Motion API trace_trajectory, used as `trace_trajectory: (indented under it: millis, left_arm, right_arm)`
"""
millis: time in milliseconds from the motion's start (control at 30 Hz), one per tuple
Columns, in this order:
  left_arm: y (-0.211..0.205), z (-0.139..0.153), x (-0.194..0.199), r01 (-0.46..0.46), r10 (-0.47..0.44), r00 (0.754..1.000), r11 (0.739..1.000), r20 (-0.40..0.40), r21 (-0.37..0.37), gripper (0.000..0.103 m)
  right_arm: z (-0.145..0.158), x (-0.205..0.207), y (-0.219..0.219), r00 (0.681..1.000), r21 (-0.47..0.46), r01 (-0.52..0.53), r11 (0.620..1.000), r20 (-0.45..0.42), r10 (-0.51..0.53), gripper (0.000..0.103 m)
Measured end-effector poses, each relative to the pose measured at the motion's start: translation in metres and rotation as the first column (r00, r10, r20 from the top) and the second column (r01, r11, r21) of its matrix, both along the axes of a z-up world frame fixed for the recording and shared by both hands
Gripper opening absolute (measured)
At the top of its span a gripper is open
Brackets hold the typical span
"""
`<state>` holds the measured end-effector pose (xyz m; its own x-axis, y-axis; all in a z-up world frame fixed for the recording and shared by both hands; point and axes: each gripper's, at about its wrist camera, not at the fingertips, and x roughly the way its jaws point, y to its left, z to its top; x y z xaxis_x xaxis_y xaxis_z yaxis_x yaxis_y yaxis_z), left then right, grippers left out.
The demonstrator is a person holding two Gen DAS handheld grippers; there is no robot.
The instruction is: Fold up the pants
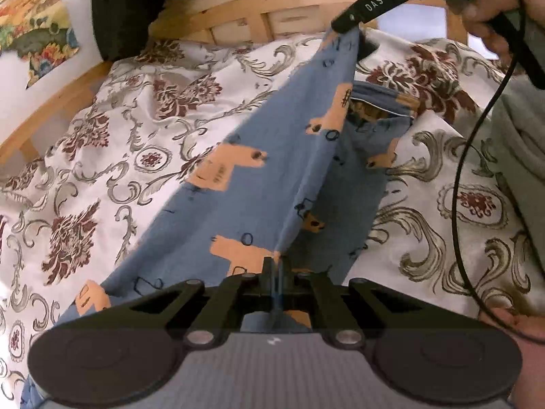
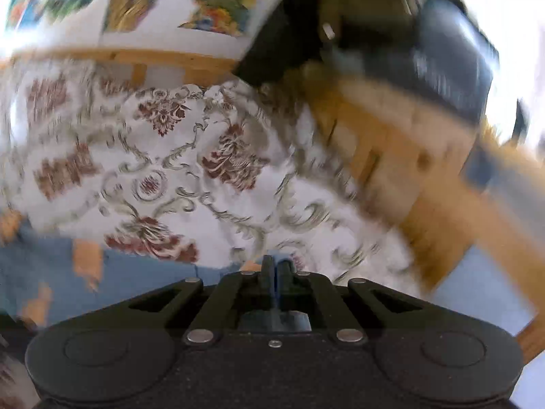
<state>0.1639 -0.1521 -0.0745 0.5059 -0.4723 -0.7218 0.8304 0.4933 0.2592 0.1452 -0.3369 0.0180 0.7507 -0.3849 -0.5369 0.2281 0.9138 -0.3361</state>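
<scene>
Pants (image 1: 272, 170) of blue cloth with orange patches and small dark marks hang stretched over a bed, held taut between the two grippers above a white bedspread (image 1: 112, 156) patterned with maroon flowers and grey scrolls. Left gripper (image 1: 276, 266) has its fingers pressed together on one edge of the cloth, which runs up and away from it as a long raised fold. At the far end of that fold the right gripper (image 1: 357, 32), in a person's hand (image 1: 490, 17), pinches another edge, with a black cable (image 1: 477, 136) looping down beside it. Part of the pants sags in a loose pocket below the fold, resting on the bedspread. From the right wrist view, badly blurred, the right gripper's fingers (image 2: 269, 269) are closed with a strip of blue cloth between them. Wooden bed frame (image 1: 238, 10) curves behind the bedding.
</scene>
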Motion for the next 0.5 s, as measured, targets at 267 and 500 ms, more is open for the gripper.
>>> trace_trajectory:
  millis: [267,500]
  left_arm:
    - [0.009,-0.015,0.007,0.023,-0.017,0.996,0.997,-0.082,0.072,0.002]
    - [0.013,-0.021,0.013,0.016,-0.007,0.993,0.997,-0.12,0.073,0.002]
  right_arm:
    - [-0.042,0.009,-0.016,0.967,0.199,0.11,0.974,-0.248,-0.058,0.0]
    - [-0.057,0.016,-0.046,0.934,0.351,0.24,0.905,-0.339,-0.116,0.0]
